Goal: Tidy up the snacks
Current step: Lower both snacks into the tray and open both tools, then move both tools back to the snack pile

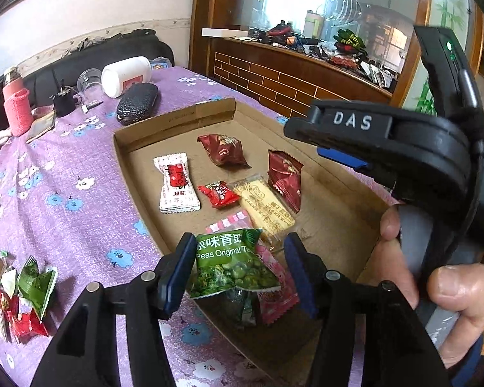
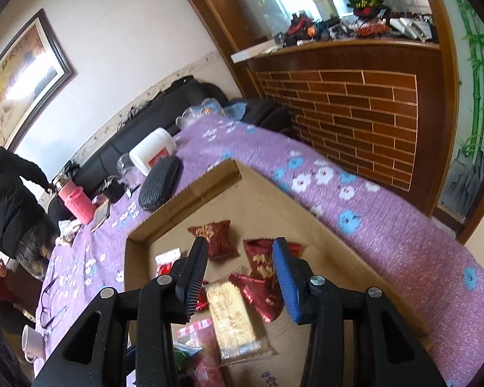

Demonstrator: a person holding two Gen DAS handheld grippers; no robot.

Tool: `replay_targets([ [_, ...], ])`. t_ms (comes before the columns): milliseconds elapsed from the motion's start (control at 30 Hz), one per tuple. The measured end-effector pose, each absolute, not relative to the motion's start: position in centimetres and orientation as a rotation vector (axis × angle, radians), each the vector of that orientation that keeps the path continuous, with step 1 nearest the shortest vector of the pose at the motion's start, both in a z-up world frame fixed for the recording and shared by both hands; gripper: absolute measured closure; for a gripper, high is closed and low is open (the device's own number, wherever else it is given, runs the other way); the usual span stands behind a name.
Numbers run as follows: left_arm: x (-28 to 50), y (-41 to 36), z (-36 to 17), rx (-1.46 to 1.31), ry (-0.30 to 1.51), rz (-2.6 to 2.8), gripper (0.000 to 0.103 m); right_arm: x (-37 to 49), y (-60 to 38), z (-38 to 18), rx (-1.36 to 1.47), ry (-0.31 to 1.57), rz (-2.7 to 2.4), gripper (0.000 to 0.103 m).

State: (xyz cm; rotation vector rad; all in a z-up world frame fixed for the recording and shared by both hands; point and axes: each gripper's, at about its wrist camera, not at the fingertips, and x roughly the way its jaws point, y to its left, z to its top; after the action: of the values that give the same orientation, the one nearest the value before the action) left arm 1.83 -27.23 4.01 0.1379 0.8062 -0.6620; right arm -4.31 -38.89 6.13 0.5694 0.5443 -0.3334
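1. The green snack bag has white words that read "Peas Original" and some Chinese letters above them. Its picture shows round green peas.
2. The other gripper has white letters, "DAS", on its black arm.
3. The green bag lies at the near edge of the flat cardboard tray, on top of a pink packet.
4. The left gripper has its blue pads partly apart. The green bag sits between them, but the pads do not press on it.
5. The right gripper is also partly apart and holds nothing. It hangs over the tray.
6. In the tray lie more snacks: a white packet with a red label, a small red packet, a long yellow biscuit pack and two dark red bags.
7. A pile of green and red snacks lies on the purple flowered cloth, well apart from the tray.
8. A hand grips the handle of the right gripper.
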Motion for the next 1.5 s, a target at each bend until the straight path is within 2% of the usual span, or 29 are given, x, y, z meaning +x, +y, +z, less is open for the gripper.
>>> replay_targets([
  [267,1.5,-26.7,4.8,0.120,0.841,-0.658,0.045,-4.4,-39.1,6.1,0.575,0.538,-0.332,0.058],
  [367,1.2,-26.4,5.3,0.121,0.830,-0.649,0.040,-4.5,-39.1,6.1,0.579,0.532,-0.331,0.058],
  [867,1.4,-21.1,7.9,0.049,0.823,-0.603,0.039,-4.1,-37.2,6.7,0.518,0.508,-0.223,0.055],
  [1500,7.8,1.8,4.8,-0.059,0.956,-0.092,0.039,-3.5,-35.6,6.7,0.455,0.525,-0.178,0.054],
])
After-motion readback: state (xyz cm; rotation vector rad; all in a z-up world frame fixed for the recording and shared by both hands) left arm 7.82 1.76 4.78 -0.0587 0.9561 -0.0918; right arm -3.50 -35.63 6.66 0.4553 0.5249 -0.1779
